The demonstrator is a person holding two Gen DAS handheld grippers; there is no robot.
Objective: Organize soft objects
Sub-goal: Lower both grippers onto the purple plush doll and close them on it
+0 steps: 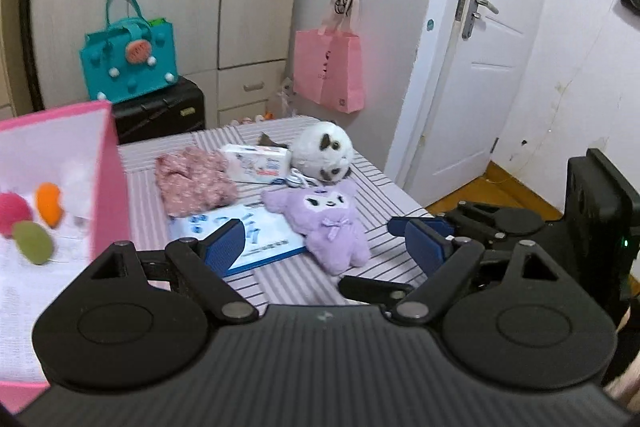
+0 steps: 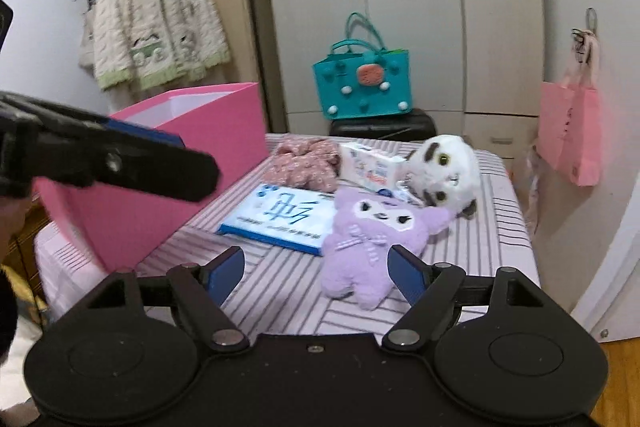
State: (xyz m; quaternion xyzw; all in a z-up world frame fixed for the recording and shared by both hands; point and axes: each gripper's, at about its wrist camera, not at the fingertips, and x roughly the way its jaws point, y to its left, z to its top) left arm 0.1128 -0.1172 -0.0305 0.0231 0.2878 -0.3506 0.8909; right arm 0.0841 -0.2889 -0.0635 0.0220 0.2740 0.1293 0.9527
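A purple plush doll [image 1: 324, 223] [image 2: 368, 247] lies on the striped table. Behind it sits a white round cat plush [image 1: 326, 155] [image 2: 448, 171]. A pink floral cloth [image 1: 192, 179] [image 2: 308, 163] lies further back. A pink box [image 1: 52, 211] [image 2: 168, 163] stands at the left, with soft balls inside in the left wrist view. My left gripper [image 1: 324, 243] is open and empty, hovering near the box. My right gripper [image 2: 316, 267] is open and empty, just before the purple doll. The right gripper also shows in the left wrist view [image 1: 424, 227].
A blue and white book [image 1: 248, 239] [image 2: 284, 219] lies flat by the doll. A tissue pack [image 1: 260, 163] [image 2: 372, 163] sits beside the cat. A teal bag [image 2: 360, 83] on a black case, a pink paper bag [image 1: 328, 67], wardrobe and door stand behind.
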